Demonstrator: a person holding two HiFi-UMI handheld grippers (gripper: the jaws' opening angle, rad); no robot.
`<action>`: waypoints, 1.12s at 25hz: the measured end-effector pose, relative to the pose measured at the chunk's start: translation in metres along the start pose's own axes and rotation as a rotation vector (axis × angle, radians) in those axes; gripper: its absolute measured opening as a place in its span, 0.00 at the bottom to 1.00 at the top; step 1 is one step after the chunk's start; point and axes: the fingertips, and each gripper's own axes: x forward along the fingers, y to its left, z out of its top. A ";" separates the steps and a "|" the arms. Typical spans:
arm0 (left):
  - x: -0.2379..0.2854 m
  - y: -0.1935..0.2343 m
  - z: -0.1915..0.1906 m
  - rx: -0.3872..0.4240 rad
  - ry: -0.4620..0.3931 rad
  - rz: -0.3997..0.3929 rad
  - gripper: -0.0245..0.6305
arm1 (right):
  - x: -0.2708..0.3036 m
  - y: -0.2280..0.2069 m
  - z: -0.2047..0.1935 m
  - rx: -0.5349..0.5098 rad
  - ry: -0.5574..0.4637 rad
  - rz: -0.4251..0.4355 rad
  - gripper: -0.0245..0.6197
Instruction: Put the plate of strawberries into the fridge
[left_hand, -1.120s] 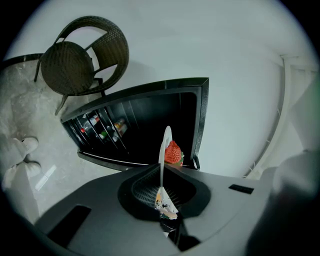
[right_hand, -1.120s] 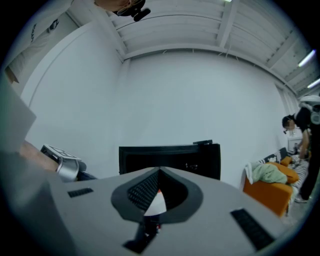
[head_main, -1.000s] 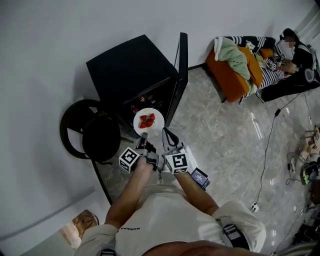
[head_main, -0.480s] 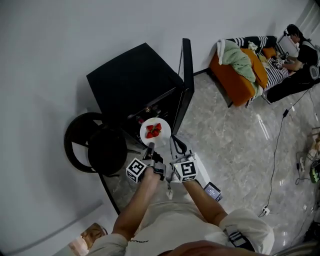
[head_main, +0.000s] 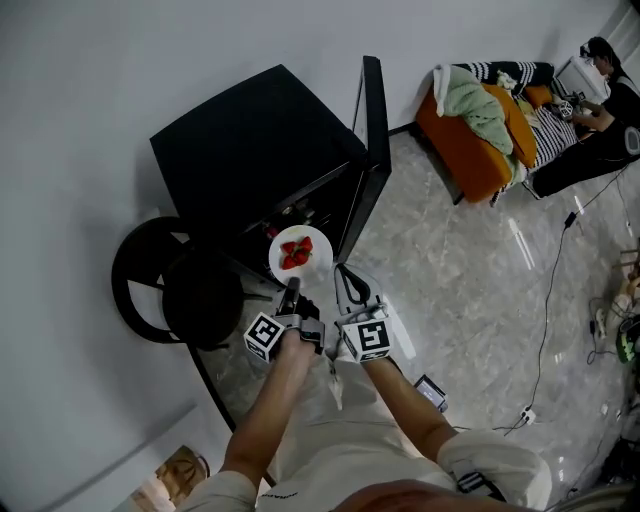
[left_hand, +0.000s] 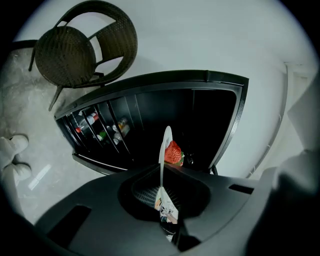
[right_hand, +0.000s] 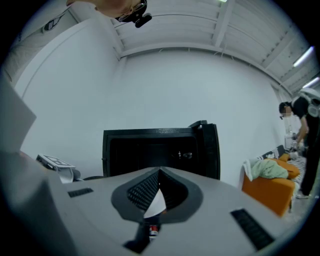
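Observation:
A white plate (head_main: 312, 262) with a few red strawberries (head_main: 295, 252) hangs just in front of the open black mini fridge (head_main: 250, 150). My left gripper (head_main: 292, 286) is shut on the plate's near rim. In the left gripper view the plate (left_hand: 164, 145) shows edge-on between the jaws, with one strawberry (left_hand: 173, 153) beside it and the fridge's dark inside (left_hand: 205, 120) behind. My right gripper (head_main: 341, 273) sits close to the right of the plate, shut and holding nothing. Its view (right_hand: 159, 173) faces the fridge opening (right_hand: 150, 150).
The fridge door (head_main: 372, 140) stands open to the right; several bottles (left_hand: 97, 126) sit in racks. A black wicker chair (head_main: 175, 280) is left of the fridge. At the back right, an orange sofa (head_main: 465, 140) and a seated person (head_main: 600, 110). A cable (head_main: 545, 300) runs over the floor.
The plate and both grippers stay in front of the fridge opening with the same grip. The head view has shifted slightly.

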 end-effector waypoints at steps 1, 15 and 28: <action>0.002 0.002 0.001 -0.002 -0.009 -0.007 0.05 | 0.002 0.001 -0.002 0.001 0.000 0.002 0.06; 0.032 0.051 0.020 -0.004 -0.057 -0.030 0.05 | 0.037 0.005 -0.020 0.013 -0.041 -0.026 0.06; 0.067 0.081 0.026 -0.013 -0.098 -0.019 0.05 | 0.054 -0.001 -0.051 0.035 -0.020 -0.021 0.06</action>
